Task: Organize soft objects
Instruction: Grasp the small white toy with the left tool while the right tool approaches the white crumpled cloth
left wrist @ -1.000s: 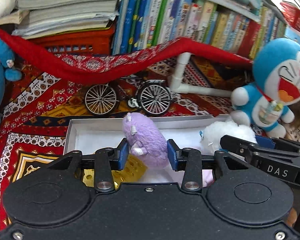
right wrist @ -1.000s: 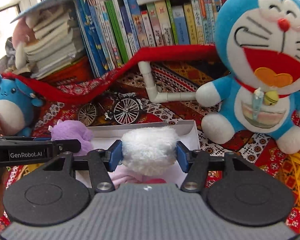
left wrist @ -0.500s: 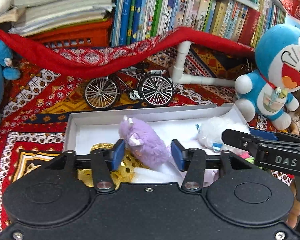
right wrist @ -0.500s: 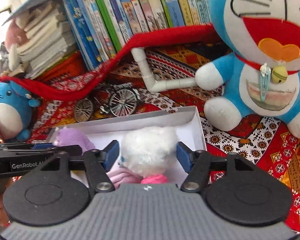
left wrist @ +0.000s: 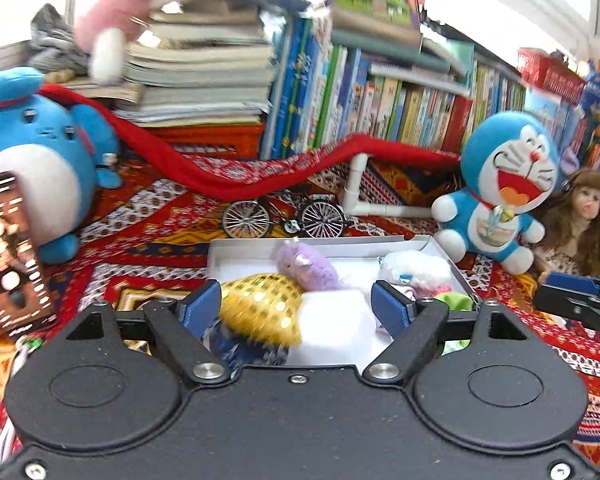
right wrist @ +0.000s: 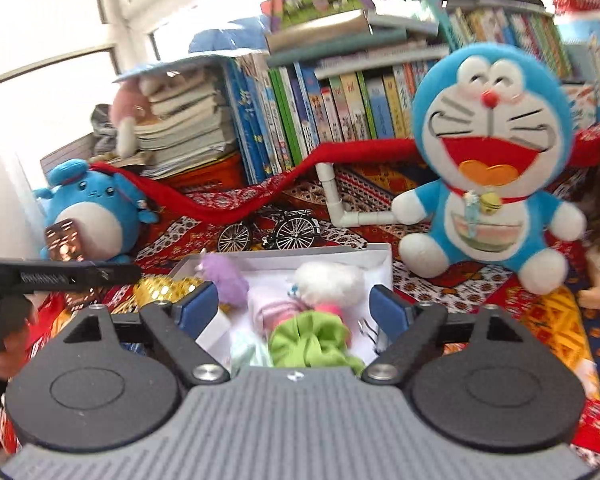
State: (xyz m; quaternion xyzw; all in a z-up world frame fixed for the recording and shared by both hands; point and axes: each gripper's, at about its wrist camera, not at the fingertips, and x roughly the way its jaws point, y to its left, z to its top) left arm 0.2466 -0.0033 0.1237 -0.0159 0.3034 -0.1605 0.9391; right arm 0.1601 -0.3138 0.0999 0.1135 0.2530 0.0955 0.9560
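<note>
Purple plush (left wrist: 306, 266) and white plush (left wrist: 416, 270) both lying loose in white box (left wrist: 240, 249) on patterned cloth (left wrist: 148, 220), no longer pinched as a second ago. Left gripper (left wrist: 298, 308) pulled back and higher than before, fingers spread wide, holding nothing; gold sequin toy (left wrist: 262, 308) and purple plush seen between them but untouched. Right gripper (right wrist: 294, 306) likewise backed off, fingers wide apart and empty; white plush (right wrist: 326, 282), pink-striped item (right wrist: 278, 312) and green fabric piece (right wrist: 312, 340) below in the box (right wrist: 376, 254). Wider scene now in view: blue round plush (left wrist: 32, 160), Doraemon plush (right wrist: 488, 160), model bicycle (left wrist: 284, 216), doll (left wrist: 584, 216) at right edge, cut off. Lettering on left gripper's side too blurred to read in right wrist view; book spines (right wrist: 340, 108) illegible. Front of box hidden behind gripper bodies. Motion blur over gold toy and upper books.
</note>
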